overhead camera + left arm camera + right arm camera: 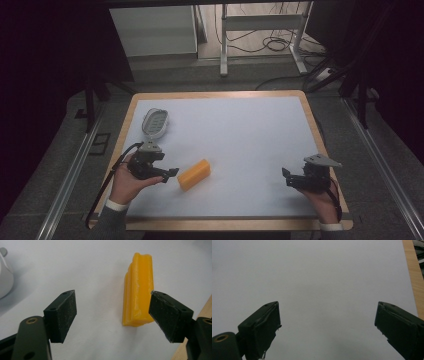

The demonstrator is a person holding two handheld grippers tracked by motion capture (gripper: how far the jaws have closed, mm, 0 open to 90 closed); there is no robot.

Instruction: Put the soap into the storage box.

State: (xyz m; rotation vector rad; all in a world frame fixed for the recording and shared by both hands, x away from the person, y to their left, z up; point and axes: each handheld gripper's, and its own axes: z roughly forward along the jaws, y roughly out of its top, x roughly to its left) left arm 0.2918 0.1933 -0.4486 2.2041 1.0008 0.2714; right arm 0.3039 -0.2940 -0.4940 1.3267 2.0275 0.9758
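Yellow block (194, 174): flat on white tabletop (240, 140), near-left area, long axis slanting away to right. 
Left gripper (170, 174): jaws wide, just beside block's near end; one jaw overlaps block's edge in left gripper view, contact unclear. 
Right gripper (286, 177): jaws wide, holding nothing, near-right, well apart from block. 
White oval dish (154, 122): beyond left gripper.
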